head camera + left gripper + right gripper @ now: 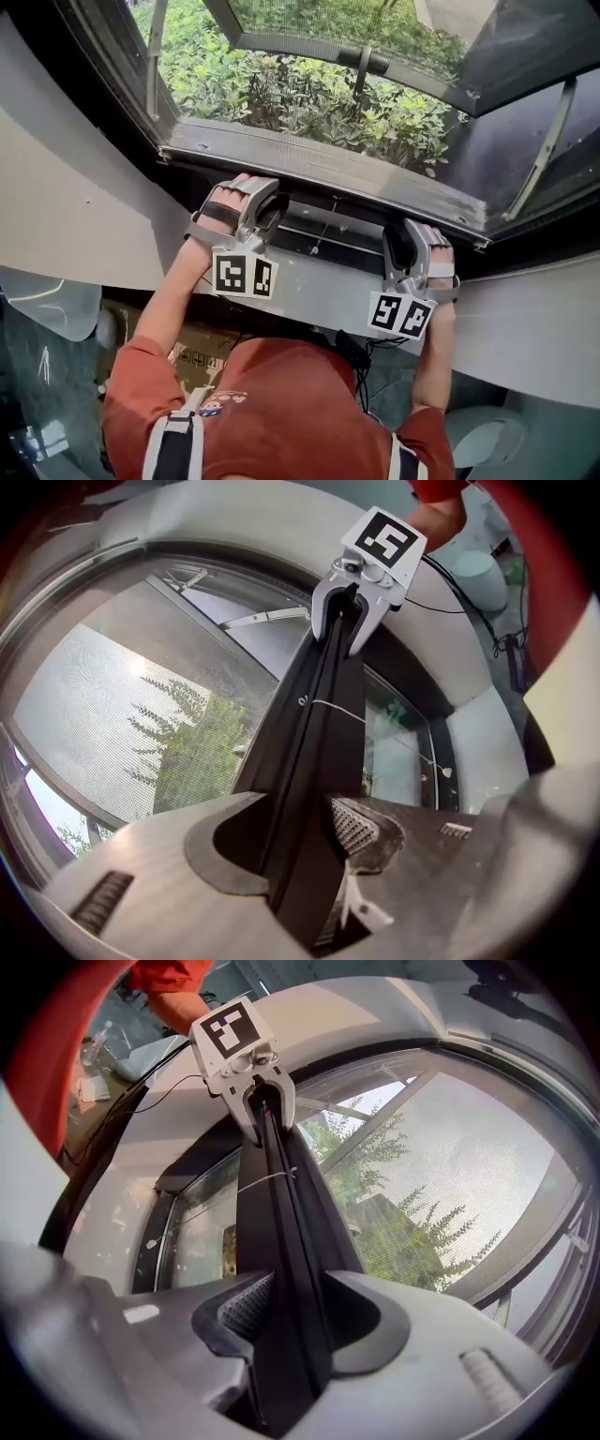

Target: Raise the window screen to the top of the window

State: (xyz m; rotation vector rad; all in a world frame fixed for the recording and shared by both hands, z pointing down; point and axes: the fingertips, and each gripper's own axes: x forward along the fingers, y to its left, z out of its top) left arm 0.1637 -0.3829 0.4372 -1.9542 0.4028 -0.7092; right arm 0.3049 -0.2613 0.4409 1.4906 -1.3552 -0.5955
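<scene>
The window screen's black bottom bar (pixel 328 234) lies low in the window, just inside the grey sill (pixel 319 167). My left gripper (pixel 270 206) straddles its left part and my right gripper (pixel 401 246) its right part. In the left gripper view the bar (pixel 314 724) runs between the jaws of the left gripper (pixel 295 832), which stand wide with the ribbed pad (pixel 354 825) beside it, and on to the right gripper (pixel 354 611). In the right gripper view the bar (pixel 281 1213) fills the right gripper's (pixel 291 1302) gap; whether the pads press is unclear. The mesh (pixel 469 1166) stretches beyond.
Green shrubs (pixel 281 94) show outside through the open casement, whose metal stay arm (pixel 548 141) crosses at the right. A curved white wall (pixel 56 206) surrounds the window. A cardboard box (pixel 197 356) sits low beside the person's red shirt (pixel 281 403).
</scene>
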